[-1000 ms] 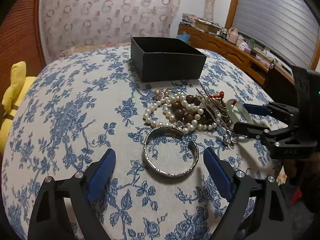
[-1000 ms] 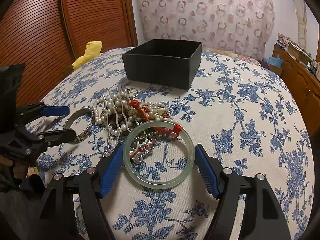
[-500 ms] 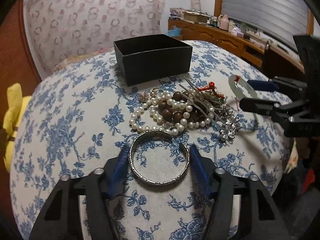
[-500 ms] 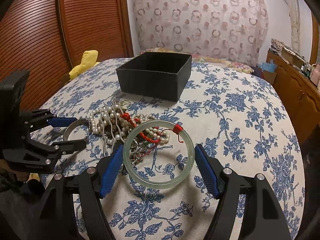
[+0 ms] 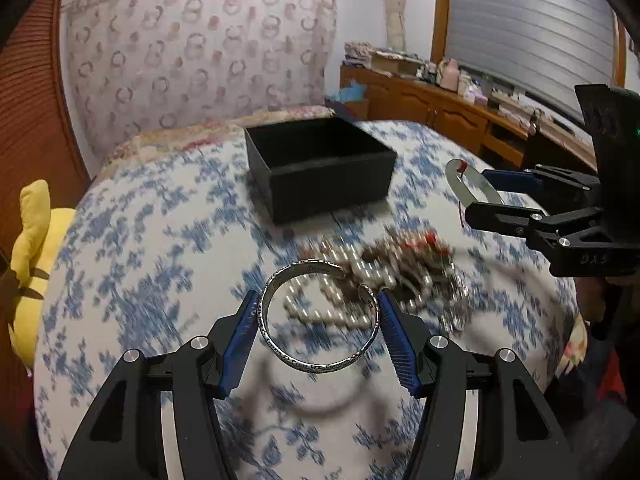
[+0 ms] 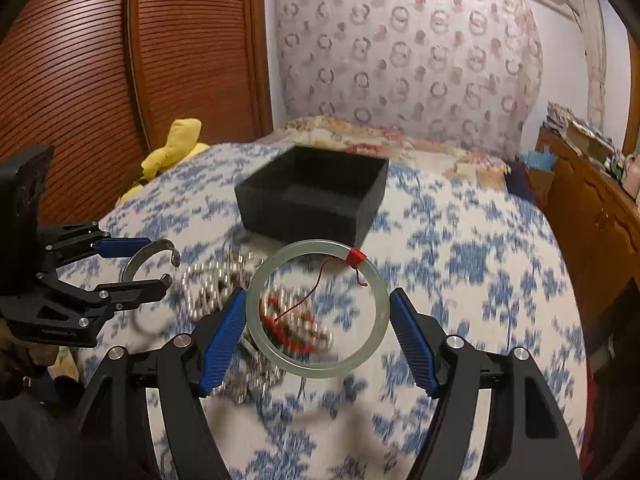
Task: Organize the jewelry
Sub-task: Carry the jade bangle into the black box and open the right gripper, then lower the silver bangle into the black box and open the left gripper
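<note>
My left gripper (image 5: 318, 322) is shut on a silver open cuff bracelet (image 5: 276, 348) and holds it above the bed. My right gripper (image 6: 318, 320) is shut on a pale green jade bangle (image 6: 378, 320) with a red thread knot (image 6: 355, 257), also lifted. The left gripper and cuff also show in the right wrist view (image 6: 138, 266), and the bangle shows in the left wrist view (image 5: 466, 190). An open black box (image 5: 320, 168) stands beyond both on the floral cover; it also shows in the right wrist view (image 6: 316, 196). A blurred pile of pearls, beads and hairpins (image 5: 384, 276) lies below the grippers.
A yellow plush toy (image 5: 30, 264) lies at the left edge of the bed. A wooden sideboard (image 5: 440, 108) with clutter runs along the right. A ribbed wooden wardrobe door (image 6: 120, 60) stands at the left behind the bed.
Both grippers have lifted off the cover with their rings, the left with the silver cuff, the right with the jade bangle, and moved toward the black box. The views are motion-blurred.
</note>
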`<action>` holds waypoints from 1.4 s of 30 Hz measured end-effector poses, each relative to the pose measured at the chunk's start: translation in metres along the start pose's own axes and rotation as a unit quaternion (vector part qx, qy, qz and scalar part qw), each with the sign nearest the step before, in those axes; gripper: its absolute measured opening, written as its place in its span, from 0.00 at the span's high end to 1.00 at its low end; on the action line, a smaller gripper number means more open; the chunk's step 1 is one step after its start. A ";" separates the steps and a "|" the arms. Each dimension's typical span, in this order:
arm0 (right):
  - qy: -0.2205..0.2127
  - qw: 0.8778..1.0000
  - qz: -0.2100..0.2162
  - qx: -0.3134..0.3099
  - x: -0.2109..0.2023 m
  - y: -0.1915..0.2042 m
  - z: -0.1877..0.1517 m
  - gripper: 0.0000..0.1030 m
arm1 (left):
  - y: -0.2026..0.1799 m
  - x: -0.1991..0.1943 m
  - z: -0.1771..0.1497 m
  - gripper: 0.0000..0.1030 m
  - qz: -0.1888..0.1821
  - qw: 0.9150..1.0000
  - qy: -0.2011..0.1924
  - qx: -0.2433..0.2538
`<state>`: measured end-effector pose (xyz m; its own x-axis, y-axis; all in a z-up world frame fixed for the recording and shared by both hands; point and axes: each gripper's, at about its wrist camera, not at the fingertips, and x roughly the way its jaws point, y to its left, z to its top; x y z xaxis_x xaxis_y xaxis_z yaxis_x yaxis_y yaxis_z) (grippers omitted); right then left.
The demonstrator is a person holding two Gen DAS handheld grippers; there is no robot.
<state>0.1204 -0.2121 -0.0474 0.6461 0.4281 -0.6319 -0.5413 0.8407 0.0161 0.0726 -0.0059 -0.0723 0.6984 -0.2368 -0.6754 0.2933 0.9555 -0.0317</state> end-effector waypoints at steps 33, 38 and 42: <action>0.020 0.999 0.016 -0.031 0.108 -0.014 0.096 0.21 | 0.059 0.033 0.095 0.45 0.043 0.997 -0.048 -0.032; 0.013 0.999 0.017 -0.026 0.099 -0.021 0.097 0.18 | 0.054 0.041 0.109 0.45 0.036 0.998 -0.049 -0.030; 0.006 1.000 0.013 -0.008 0.084 -0.035 0.092 0.18 | 0.045 0.054 0.119 0.45 0.029 0.998 -0.044 -0.020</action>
<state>0.2428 -0.1749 -0.0301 0.6254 0.4456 -0.6405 -0.5660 0.8241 0.0207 0.2009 0.0032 -0.0223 0.7686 -0.1943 -0.6095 0.2255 0.9739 -0.0261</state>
